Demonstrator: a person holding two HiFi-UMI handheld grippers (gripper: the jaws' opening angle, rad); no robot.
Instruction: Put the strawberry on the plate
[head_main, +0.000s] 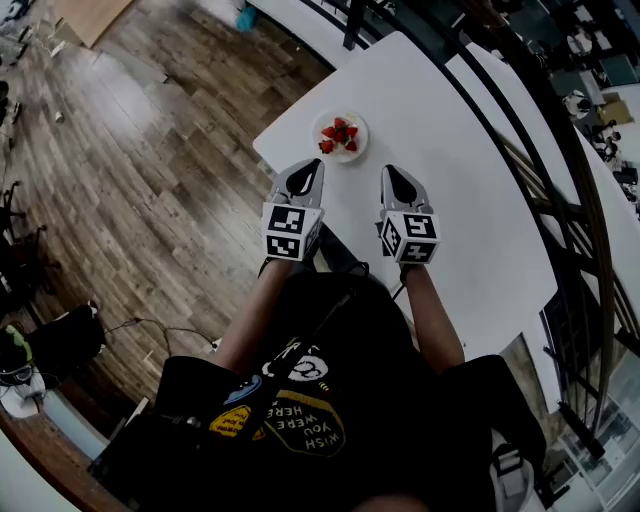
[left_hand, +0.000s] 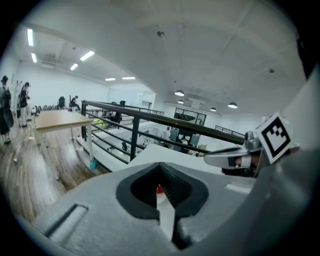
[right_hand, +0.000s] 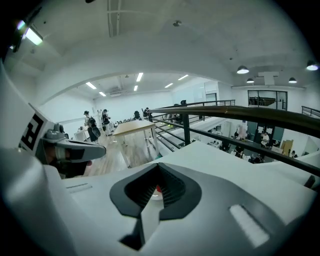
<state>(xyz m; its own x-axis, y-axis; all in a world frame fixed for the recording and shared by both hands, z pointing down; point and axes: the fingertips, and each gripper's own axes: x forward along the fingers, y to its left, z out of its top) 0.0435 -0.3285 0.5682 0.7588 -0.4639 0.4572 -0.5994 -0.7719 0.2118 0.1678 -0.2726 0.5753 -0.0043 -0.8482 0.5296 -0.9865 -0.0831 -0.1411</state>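
On the white table (head_main: 470, 200), a small white plate (head_main: 363, 136) already carries several strawberries (head_main: 339, 135), heaped at its middle, so the fruit looks delivered. Nearer the person, the left gripper (head_main: 303, 175) and the right gripper (head_main: 398, 180) hang side by side, short of the plate. Each has its jaws pressed together on nothing. Empty and clear of the dish, they seem parked there because no placing is left to do.

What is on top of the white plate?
Several red strawberries sit clustered on the plate; the count is too small to tell. They cover its middle, so anything beneath them cannot be seen.
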